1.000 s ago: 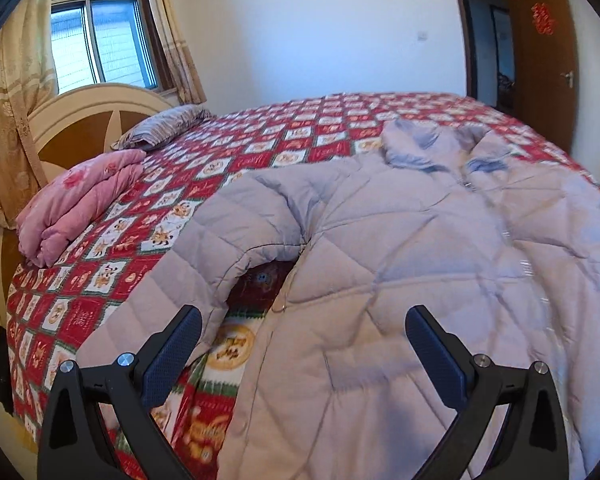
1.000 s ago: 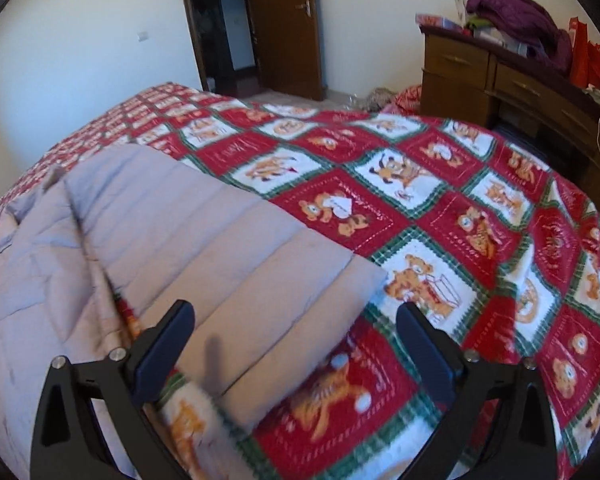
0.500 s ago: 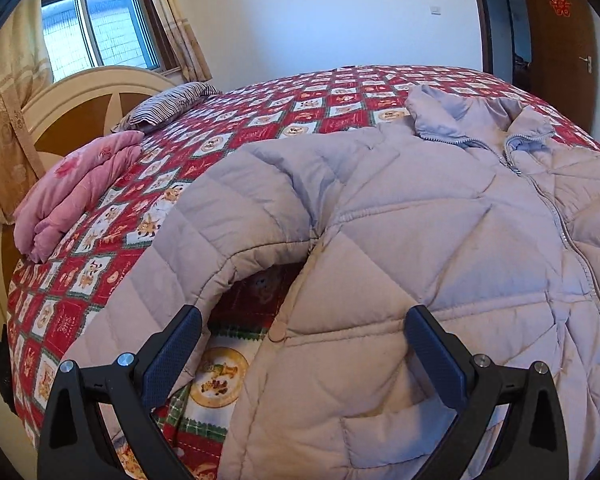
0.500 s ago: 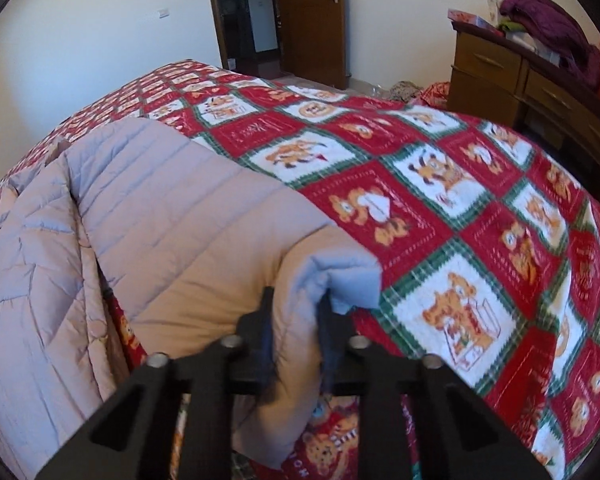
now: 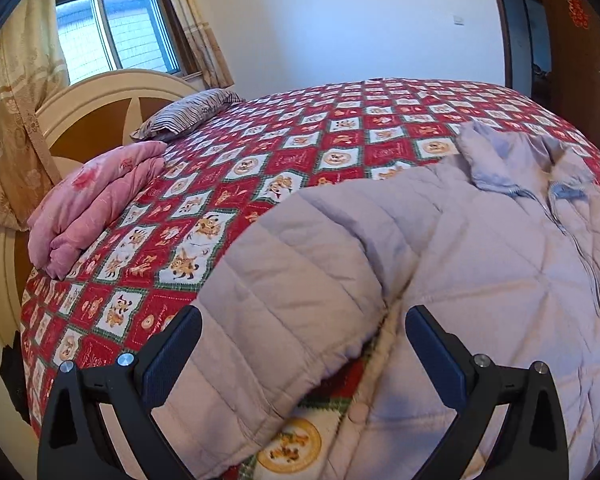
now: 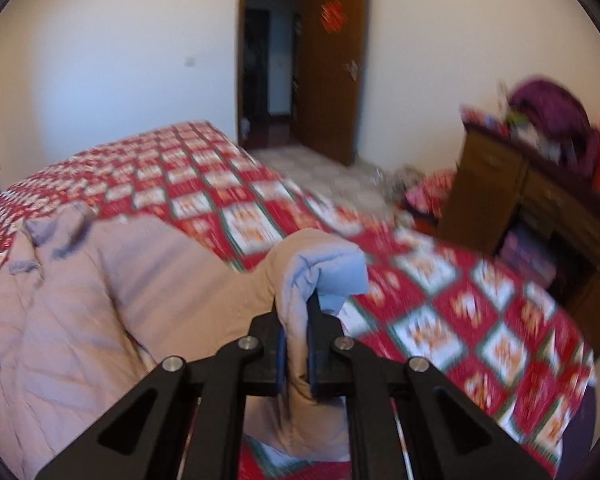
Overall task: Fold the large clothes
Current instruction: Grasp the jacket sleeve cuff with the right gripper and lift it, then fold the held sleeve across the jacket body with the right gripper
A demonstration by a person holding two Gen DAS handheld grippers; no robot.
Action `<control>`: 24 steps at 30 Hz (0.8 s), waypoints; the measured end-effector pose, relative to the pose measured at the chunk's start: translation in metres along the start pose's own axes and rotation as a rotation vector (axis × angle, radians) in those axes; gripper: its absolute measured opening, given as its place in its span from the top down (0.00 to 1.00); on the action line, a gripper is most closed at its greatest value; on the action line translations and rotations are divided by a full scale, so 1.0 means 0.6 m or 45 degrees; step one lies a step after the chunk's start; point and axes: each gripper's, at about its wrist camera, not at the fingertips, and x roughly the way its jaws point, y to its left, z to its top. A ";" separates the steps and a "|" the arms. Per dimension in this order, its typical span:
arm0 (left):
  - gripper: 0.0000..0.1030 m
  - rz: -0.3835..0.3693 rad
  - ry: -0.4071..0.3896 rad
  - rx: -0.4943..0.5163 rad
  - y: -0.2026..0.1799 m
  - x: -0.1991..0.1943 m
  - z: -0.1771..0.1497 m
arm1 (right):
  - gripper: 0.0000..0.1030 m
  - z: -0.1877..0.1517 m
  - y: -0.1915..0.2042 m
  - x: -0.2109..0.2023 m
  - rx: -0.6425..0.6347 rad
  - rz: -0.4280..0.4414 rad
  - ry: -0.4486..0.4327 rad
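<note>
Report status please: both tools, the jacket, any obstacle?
Right tool shut on jacket sleeve cuff, lifted off bed. Left tool open, over the other sleeve, nothing gripped. Jacket flat on bedspread. No obstacle seen.

Daylight comes through a curtained window [image 5: 116, 32] above the bed's rounded cream headboard [image 5: 100, 112]. White walls [image 6: 120, 60] meet an open brown door [image 6: 336, 64]. A cluttered dark wooden dresser [image 6: 500, 200] stands beside the bed [image 5: 340, 132]

Jacket [image 5: 480, 280] lies spread on bed [image 5: 300, 128]; folded quilt [image 5: 96, 200] and pillow [image 5: 188, 114] at headboard [image 5: 100, 120], left. Dresser [image 6: 540, 208] beside bed, right; door [image 6: 332, 68] behind.
</note>
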 end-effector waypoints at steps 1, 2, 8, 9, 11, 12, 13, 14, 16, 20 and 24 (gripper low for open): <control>0.01 -0.002 0.001 -0.003 0.002 0.002 0.002 | 0.91 0.008 0.014 -0.006 -0.022 0.008 -0.020; 0.01 -0.004 0.002 -0.005 0.003 0.003 0.004 | 0.91 0.022 0.043 -0.015 -0.057 0.026 -0.050; 0.01 -0.013 -0.009 0.000 0.007 0.010 0.006 | 0.91 0.044 0.208 -0.042 -0.241 0.148 -0.159; 0.01 -0.013 -0.008 -0.003 0.010 0.013 0.007 | 0.91 0.042 0.238 -0.044 -0.273 0.170 -0.173; 0.01 -0.002 -0.007 -0.016 0.023 0.021 0.007 | 0.91 0.037 0.282 -0.044 -0.323 0.211 -0.185; 0.01 0.003 -0.006 -0.020 0.028 0.024 0.007 | 0.91 0.031 0.317 -0.042 -0.359 0.236 -0.188; 0.01 0.017 -0.005 -0.026 0.036 0.030 0.007 | 0.91 0.028 0.337 -0.037 -0.381 0.253 -0.187; 0.01 0.027 -0.003 -0.034 0.043 0.036 0.006 | 0.91 0.022 0.360 -0.031 -0.404 0.274 -0.181; 0.01 0.038 0.011 -0.051 0.058 0.048 0.005 | 0.91 0.008 0.413 -0.018 -0.451 0.309 -0.168; 0.01 0.067 0.037 -0.082 0.082 0.076 0.006 | 0.91 -0.029 0.499 0.015 -0.539 0.349 -0.131; 0.01 0.084 0.062 -0.115 0.097 0.098 0.008 | 0.91 -0.066 0.559 0.041 -0.606 0.380 -0.074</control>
